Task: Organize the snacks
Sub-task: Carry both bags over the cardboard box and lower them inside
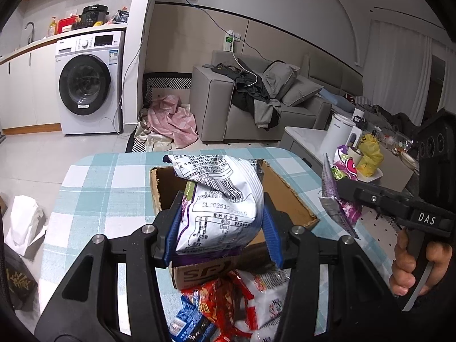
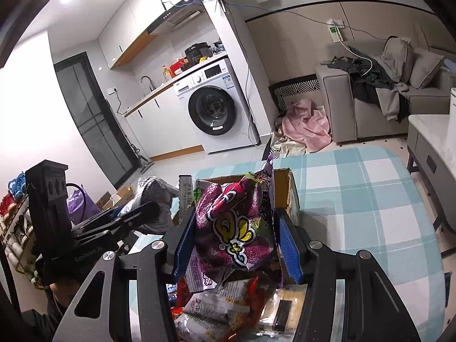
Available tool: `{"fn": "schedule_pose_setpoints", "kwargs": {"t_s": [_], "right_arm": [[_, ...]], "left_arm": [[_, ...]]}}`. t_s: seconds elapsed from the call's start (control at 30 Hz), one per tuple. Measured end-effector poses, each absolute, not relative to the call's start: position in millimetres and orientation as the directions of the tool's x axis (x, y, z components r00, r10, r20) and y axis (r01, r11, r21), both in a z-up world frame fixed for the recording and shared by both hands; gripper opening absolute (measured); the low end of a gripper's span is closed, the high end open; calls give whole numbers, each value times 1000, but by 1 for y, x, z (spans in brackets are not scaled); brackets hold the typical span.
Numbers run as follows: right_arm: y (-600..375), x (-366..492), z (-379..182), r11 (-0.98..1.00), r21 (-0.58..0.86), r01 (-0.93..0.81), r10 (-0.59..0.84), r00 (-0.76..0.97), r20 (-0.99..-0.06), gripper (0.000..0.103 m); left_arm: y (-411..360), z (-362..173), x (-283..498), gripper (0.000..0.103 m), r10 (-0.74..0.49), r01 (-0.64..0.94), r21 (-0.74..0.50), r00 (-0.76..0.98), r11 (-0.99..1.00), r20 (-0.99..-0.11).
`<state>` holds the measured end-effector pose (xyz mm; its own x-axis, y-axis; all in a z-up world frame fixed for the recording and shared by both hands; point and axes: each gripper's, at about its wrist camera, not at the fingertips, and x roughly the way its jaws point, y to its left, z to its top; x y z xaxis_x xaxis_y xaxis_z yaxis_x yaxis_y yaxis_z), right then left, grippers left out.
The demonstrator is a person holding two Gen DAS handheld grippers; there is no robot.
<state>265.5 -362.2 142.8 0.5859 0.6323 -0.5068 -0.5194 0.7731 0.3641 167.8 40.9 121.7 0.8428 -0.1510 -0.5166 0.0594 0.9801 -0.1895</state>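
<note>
My left gripper [image 1: 222, 228] is shut on a white snack bag [image 1: 219, 199] with black print, held above the open cardboard box [image 1: 287, 196] on the checked tablecloth. My right gripper [image 2: 238, 242] is shut on a purple snack bag [image 2: 233, 222] with a cartoon face. The right gripper also shows in the left wrist view [image 1: 342, 188], to the right of the box, with the purple bag [image 1: 339, 199] in it. The left gripper also shows in the right wrist view [image 2: 136, 213] at the left with its white bag [image 2: 159, 199]. Loose snack packets [image 1: 228, 302] lie in front of the box.
The table [image 1: 94, 182] has a blue and white checked cloth. A side table [image 1: 307, 136] with a white kettle and cups stands at the right. A grey sofa [image 1: 256, 105] and a washing machine [image 1: 88, 82] stand behind. White paper lies on the floor at the left.
</note>
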Motion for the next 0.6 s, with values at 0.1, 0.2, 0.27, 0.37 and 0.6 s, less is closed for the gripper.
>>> {"fn": "schedule_pose_setpoints", "kwargs": {"t_s": [0.1, 0.2, 0.27, 0.37, 0.6], "right_arm": [[-358, 276, 137, 770, 375, -515, 636, 576, -514, 55], [-352, 285, 133, 766, 378, -519, 640, 566, -519, 55], [-347, 290, 131, 764, 378, -523, 642, 561, -523, 55], [-341, 298, 127, 756, 384, -531, 651, 548, -525, 55], [-328, 315, 112, 744, 400, -536, 664, 519, -538, 55]], "left_arm": [[43, 114, 183, 47, -148, 57, -185, 836, 981, -528], [45, 105, 195, 47, -146, 53, -183, 829, 982, -540], [46, 98, 204, 47, -138, 46, -180, 825, 983, -548], [47, 90, 214, 47, -134, 41, -176, 820, 983, -557], [49, 69, 234, 47, -123, 37, -158, 805, 987, -580]]}}
